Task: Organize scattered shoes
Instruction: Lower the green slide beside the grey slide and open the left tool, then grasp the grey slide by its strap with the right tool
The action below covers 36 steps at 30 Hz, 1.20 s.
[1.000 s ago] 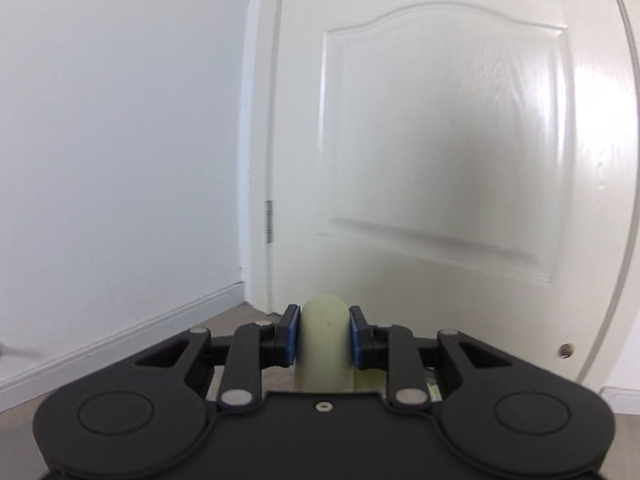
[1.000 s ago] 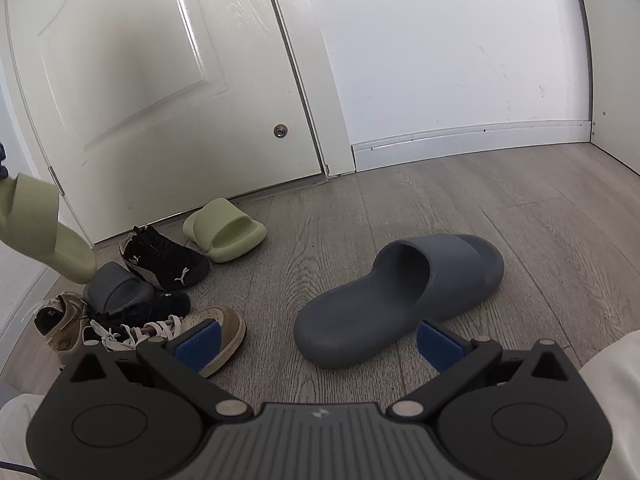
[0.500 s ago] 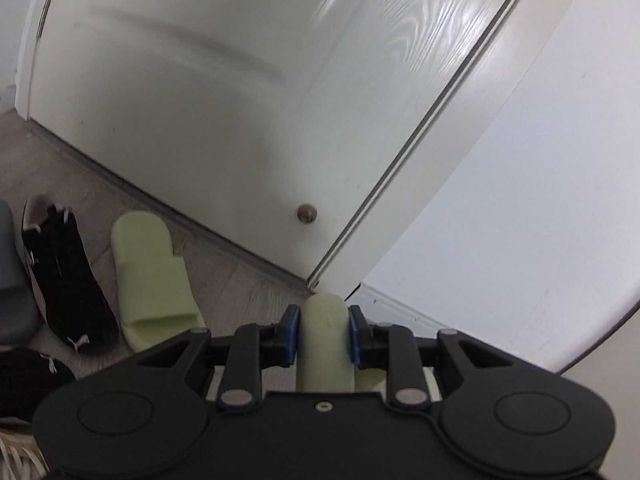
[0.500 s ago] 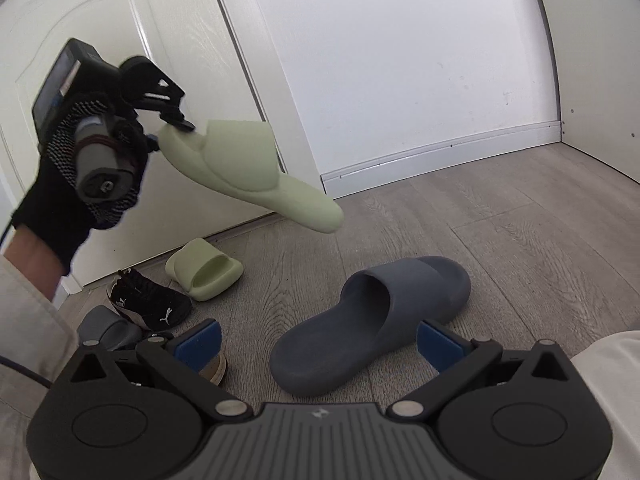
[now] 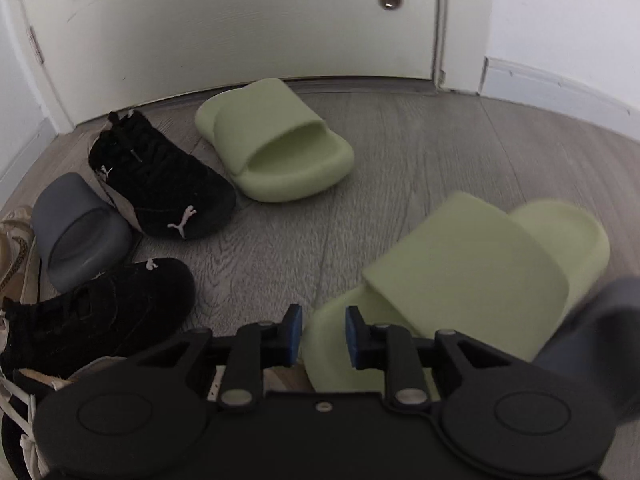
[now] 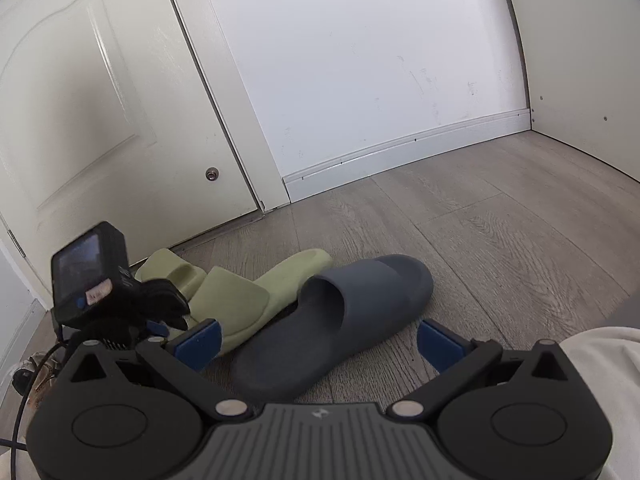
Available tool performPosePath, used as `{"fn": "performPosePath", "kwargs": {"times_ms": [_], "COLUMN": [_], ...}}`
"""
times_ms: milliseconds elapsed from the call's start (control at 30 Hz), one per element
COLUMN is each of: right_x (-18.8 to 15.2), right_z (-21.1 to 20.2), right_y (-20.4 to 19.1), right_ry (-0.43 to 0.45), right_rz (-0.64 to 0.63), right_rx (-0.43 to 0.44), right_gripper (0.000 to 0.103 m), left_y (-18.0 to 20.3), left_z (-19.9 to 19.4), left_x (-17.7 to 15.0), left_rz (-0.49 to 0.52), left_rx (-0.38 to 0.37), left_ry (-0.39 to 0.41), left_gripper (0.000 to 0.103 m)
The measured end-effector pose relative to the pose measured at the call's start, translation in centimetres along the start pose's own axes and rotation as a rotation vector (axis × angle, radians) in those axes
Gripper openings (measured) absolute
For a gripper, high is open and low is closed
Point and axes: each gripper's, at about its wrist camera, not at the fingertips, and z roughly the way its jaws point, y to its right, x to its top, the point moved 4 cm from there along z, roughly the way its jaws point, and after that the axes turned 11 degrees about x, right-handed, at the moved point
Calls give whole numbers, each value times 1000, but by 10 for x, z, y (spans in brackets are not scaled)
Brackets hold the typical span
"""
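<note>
My left gripper [image 5: 320, 334] is shut on the heel rim of a pale green slide [image 5: 472, 272], held low over the grey wood floor. Its mate, a second green slide [image 5: 276, 140], lies by the door. In the right wrist view the held green slide [image 6: 240, 300] sits just left of a dark grey slide [image 6: 340, 316], with the left gripper's camera body [image 6: 88, 272] in front of it. My right gripper [image 6: 320, 344] is open, its blue pads on either side of the grey slide's heel without touching it.
Two black sneakers [image 5: 160, 176] [image 5: 100, 312], another grey slide [image 5: 80, 236] and beige lace-up shoes [image 5: 16, 248] lie at the left. A white door [image 5: 240, 20] and a baseboard [image 6: 400, 156] bound the floor. A pale trouser leg [image 6: 600, 360] is at the right.
The left gripper swung down from facing the door to the floor, carrying the green slide down beside the grey slide. The right gripper shifted slightly nearer the grey slide and stayed open.
</note>
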Motion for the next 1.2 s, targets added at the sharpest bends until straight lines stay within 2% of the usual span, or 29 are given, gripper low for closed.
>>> {"fn": "performPosePath", "kwargs": {"times_ms": [33,100,200,233,300,400,467,533,700,767,833,900,933,967,1000,1033,1067,1200], "right_x": [-1,-1,-2,-3,-6,-9,-10,-12,-17,-16,-14,-14,-14,-15,-16,-17,-17,-16], "right_z": [0,0,0,0,0,0,2,4,5,2,-1,-2,-2,-2,-1,-1,-1,1], "right_y": [-2,-5,-12,-14,-16,-17,-16,-14,-16,-20,-24,-27,-27,-27,-26,-26,-25,-22], "right_ry": [-4,-7,-7,-9,-13,-20,-24,-31,-48,-41,-28,-18,-18,-22,-26,-32,-34,-28], "right_rz": [-4,-12,-26,-29,-34,-33,-27,-17,-7,-11,-30,-49,-54,-57,-59,-60,-63,-90], "right_rx": [7,19,34,38,44,49,50,53,55,65,69,69,68,67,66,64,63,43], "right_gripper": [103,103,103,103,103,103,103,103,103,103,103,103,103,103,103,103,103,103], "left_y": [4,-1,-12,-20,-46,-82,-101,-105,-88,-82,-81,-89,-94,-99,-104,-109,-118,-126], "left_z": [-10,-28,-38,-42,-47,-50,-58,-58,-66,-57,-40,-22,-14,-6,1,8,12,19], "left_x": [-5,-15,-23,-28,-44,-68,-88,-99,-99,-98,-96,-96,-99,-102,-105,-108,-110,-107], "left_rz": [41,45,46,40,-15,-97,-124,-131,-53,-43,-68,-174,-206,-238,-270,-306,-368,-395], "left_rx": [1,-46,-39,-41,-81,-99,-141,-104,-89,-62,-35,-50,-21,8,37,59,26,19], "left_ry": [33,60,109,113,69,11,-11,-51,-6,-34,-108,-238,-271,-304,-338,-370,-392,-403], "left_gripper": [28,33,47,48,48,49,54,54,54,54,52,51,43,26,21,21,21,20]}}
